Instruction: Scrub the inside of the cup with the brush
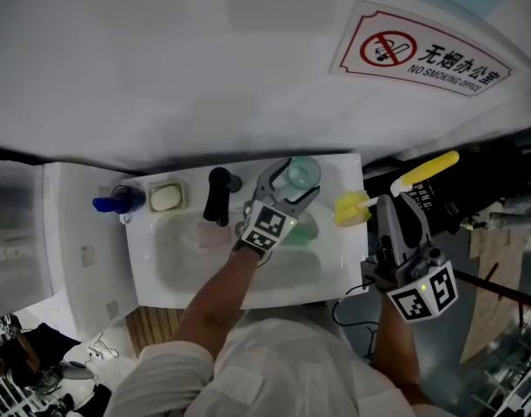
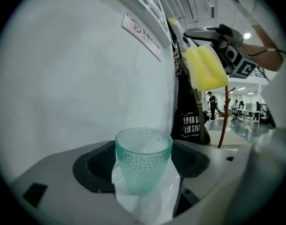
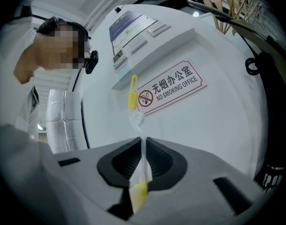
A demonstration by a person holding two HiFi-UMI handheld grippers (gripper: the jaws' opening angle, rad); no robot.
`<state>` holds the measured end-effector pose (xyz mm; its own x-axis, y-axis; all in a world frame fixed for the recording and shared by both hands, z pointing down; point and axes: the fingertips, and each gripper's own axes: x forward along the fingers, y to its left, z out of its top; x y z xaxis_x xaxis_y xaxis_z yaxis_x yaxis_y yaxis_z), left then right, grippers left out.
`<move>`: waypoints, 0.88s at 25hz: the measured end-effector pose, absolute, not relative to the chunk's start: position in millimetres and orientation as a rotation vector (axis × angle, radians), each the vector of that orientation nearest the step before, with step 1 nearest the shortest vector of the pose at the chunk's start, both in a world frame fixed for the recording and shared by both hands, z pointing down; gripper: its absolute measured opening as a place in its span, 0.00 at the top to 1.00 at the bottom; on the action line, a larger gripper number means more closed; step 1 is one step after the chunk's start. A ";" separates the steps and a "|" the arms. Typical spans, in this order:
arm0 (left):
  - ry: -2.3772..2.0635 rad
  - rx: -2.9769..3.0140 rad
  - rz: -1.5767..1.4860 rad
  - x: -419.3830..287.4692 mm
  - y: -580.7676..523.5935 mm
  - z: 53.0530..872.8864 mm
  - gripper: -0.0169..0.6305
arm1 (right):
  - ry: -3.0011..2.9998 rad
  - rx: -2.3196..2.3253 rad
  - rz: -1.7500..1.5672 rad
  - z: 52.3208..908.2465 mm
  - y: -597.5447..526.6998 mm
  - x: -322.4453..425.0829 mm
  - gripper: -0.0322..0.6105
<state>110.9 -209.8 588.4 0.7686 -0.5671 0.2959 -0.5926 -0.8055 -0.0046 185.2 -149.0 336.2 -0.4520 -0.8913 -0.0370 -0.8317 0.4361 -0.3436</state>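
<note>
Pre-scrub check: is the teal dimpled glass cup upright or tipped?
Upright: teal dimpled glass cup stands rim-up in the left gripper, nothing inside.

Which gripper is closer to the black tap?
Left. The left gripper, holding the cup, is over the sink, just right of the tap. The right gripper, holding the brush, is farther right, past the sink's edge.

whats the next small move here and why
Probably carry the right gripper leftward and tip the brush so its yellow sponge end goes down into the cup. The left gripper grips the cup upright, mouth open, and the sponge hangs beside it, outside the rim.
</note>
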 end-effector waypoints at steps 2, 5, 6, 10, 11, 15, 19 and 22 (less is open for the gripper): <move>-0.932 2.867 0.438 111.1 -207.8 589.1 0.44 | 2.476 -1.507 -0.413 336.1 -147.9 185.0 0.90; -0.919 2.862 0.443 111.4 -205.3 588.4 0.43 | 2.478 -1.502 -0.410 334.1 -146.0 184.5 0.90; -0.915 2.861 0.447 111.4 -204.4 587.9 0.43 | 2.477 -1.501 -0.407 332.9 -145.4 184.4 0.90; -0.918 2.856 0.456 108.5 -200.7 582.1 0.41 | 2.472 -1.499 -0.396 327.6 -142.4 184.6 0.90; -0.922 2.856 0.455 107.4 -200.2 579.5 0.41 | 2.471 -1.498 -0.392 326.2 -141.3 184.5 0.90; -0.951 2.856 0.459 99.5 -199.0 569.0 0.41 | 2.469 -1.493 -0.381 320.8 -135.8 182.6 0.90; -0.994 2.847 0.436 88.6 -195.8 553.1 0.41 | 2.465 -1.480 -0.363 312.8 -130.9 180.6 0.90; -1.014 2.835 0.424 81.8 -187.9 539.6 0.41 | 2.461 -1.469 -0.347 306.1 -127.6 178.4 0.90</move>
